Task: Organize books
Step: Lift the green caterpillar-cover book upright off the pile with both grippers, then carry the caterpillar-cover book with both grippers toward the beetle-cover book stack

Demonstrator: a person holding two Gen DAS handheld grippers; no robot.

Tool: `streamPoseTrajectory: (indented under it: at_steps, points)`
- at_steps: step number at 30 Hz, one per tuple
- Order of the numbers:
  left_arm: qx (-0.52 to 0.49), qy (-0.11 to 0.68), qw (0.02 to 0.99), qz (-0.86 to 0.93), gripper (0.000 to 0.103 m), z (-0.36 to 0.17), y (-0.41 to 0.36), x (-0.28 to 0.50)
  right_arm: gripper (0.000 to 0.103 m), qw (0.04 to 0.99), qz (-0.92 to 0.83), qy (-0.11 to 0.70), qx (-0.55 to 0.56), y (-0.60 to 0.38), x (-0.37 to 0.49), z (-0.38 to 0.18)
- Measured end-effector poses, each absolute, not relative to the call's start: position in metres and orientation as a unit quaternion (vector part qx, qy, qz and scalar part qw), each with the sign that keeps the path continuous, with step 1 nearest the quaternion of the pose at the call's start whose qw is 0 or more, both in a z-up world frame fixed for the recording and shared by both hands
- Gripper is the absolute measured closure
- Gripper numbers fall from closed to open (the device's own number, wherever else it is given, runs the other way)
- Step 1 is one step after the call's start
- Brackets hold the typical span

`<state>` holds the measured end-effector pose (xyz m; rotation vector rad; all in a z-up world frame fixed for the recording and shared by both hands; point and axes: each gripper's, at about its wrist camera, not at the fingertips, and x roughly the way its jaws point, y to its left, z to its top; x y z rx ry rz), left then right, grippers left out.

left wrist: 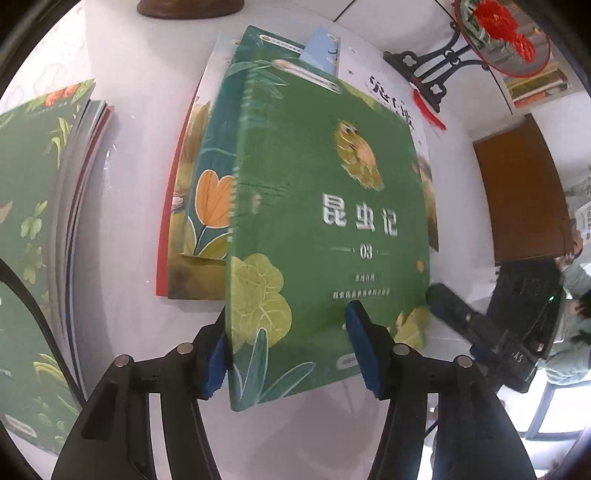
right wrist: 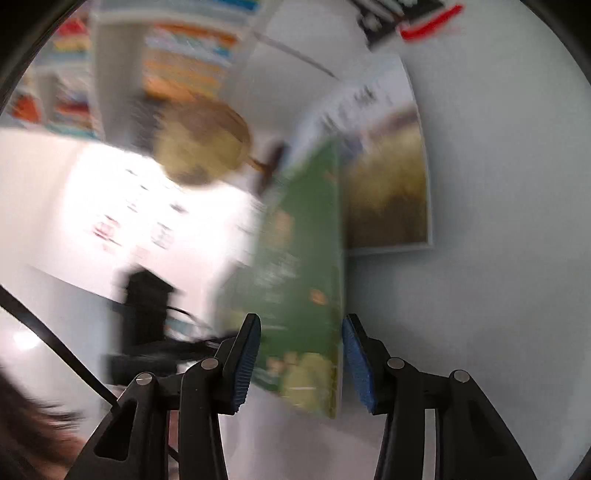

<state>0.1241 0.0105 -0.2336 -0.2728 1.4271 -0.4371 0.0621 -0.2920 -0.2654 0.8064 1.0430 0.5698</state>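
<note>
A green book with white characters and "03" (left wrist: 325,221) is tilted up on its left edge between the blue pads of my left gripper (left wrist: 286,350), whose jaws stand wide on either side of it. It lies over a pile of other books: one with an orange tulip (left wrist: 210,199) and a white one (left wrist: 384,88). In the blurred right wrist view the same green book (right wrist: 303,280) stands on edge between the pads of my open right gripper (right wrist: 301,360); whether they touch it I cannot tell. A brown-and-white book (right wrist: 391,184) lies flat behind it.
A second stack of green-covered books (left wrist: 40,206) lies at the left on the white table (left wrist: 129,184). A black stand with a red ornament (left wrist: 491,33) is at the far right, a brown board (left wrist: 524,192) beside it. The right gripper's black body (left wrist: 480,325) is at the right.
</note>
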Motion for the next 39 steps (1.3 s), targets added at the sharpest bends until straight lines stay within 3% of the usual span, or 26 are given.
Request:
streamPoseTrajectory:
  at_steps: [9, 12, 15, 22, 27, 32, 39]
  points:
    - [-0.111, 0.643, 0.736, -0.179, 0.048, -0.230, 0.012, 0.125, 0.062, 0.792, 0.218, 0.458, 0.340, -0.285, 0.092, -0.263]
    - [-0.172, 0.646, 0.725, -0.167, 0.039, -0.235, 0.024, 0.132, 0.062, 0.769, 0.263, 0.475, 0.337, -0.279, 0.102, -0.263]
    - [-0.175, 0.638, 0.735, -0.148, 0.039, -0.233, 0.025, 0.136, 0.062, 0.774, 0.273, 0.476, 0.315, -0.269, 0.105, -0.260]
    - [-0.176, 0.617, 0.745, -0.183, 0.044, -0.216, 0.031, 0.114, 0.077, 0.841, 0.259, 0.435, 0.192, -0.251, 0.066, -0.217]
    - [-0.154, 0.582, 0.774, -0.194, 0.044, -0.192, 0.037, 0.103, 0.077, 0.871, 0.241, 0.424, 0.057, -0.215, 0.040, -0.187]
    - [-0.182, 0.562, 0.777, -0.216, 0.044, -0.178, 0.047, 0.104, 0.077, 0.872, 0.235, 0.430, 0.013, -0.197, 0.033, -0.185]
    - [-0.131, 0.536, 0.805, -0.218, 0.044, -0.164, 0.052, 0.097, 0.077, 0.880, 0.225, 0.419, -0.017, -0.174, 0.028, -0.179]
